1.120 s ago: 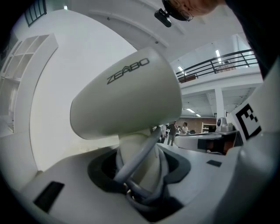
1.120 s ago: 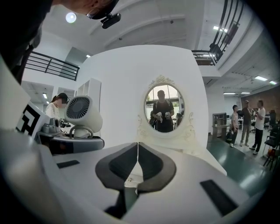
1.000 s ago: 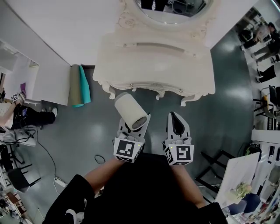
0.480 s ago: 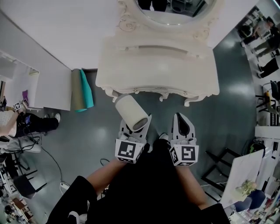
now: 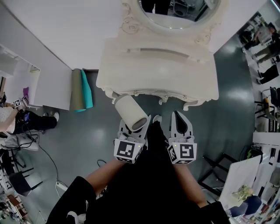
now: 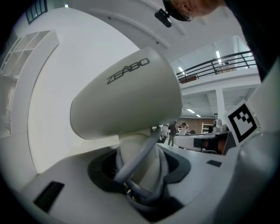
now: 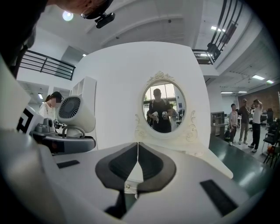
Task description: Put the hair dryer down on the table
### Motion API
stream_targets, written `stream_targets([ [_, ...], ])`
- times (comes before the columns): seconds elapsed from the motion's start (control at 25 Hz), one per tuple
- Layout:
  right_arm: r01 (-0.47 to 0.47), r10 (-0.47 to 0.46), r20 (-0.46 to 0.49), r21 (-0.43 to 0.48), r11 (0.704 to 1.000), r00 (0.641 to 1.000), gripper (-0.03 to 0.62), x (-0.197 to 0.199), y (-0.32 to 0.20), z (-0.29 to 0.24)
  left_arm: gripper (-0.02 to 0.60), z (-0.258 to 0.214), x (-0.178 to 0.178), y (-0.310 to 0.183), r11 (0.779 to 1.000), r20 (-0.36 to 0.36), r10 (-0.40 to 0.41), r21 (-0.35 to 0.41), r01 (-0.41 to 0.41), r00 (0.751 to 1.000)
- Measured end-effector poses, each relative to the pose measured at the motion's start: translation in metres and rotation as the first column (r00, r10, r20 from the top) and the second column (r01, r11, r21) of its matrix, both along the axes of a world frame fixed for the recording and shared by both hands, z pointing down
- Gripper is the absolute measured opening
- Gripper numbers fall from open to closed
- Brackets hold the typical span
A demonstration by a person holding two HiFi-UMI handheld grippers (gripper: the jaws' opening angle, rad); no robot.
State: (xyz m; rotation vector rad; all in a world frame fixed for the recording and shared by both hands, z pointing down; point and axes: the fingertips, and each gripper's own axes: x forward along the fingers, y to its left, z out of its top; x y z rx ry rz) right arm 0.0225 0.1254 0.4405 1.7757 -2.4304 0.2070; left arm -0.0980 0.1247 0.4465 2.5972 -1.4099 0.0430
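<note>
Two grippers sit side by side at lower centre of the head view, just short of the table (image 5: 157,74). The left gripper (image 5: 133,129) clamps the dryer (image 5: 130,112) by its handle, with the cord looped round that handle between the jaws. The barrel points up-left in the frame, its far end reaching the table's front edge. So the dryer is in the air, not yet on the tabletop. The right gripper (image 5: 179,114) has its jaws pressed together, with nothing in them. A mirror (image 5: 175,11) sits at top centre.
</note>
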Motion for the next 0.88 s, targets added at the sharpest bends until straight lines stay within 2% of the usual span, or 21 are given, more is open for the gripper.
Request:
stream_targets([
  [0.24,0.037,-0.037,-0.005,0.018,0.999,0.999,0.020,0.002,-0.025,-0.008,0.190,-0.001,0.005,-0.021,0.999,-0.003,-0.032,0.000,0.032,0.999],
  [0.4,0.060,-0.061,-0.022,-0.024,0.998,0.998,0.020,0.004,-0.044,0.002,0.190,0.000,0.008,-0.044,0.999,0.008,-0.043,0.001,0.043,0.999],
  [0.88,0.068,-0.068,0.022,0.004,0.998,0.997,0.020,0.055,-0.134,-0.010,0.190,-0.007,0.055,-0.127,0.998,0.056,-0.055,-0.002,0.055,0.997],
])
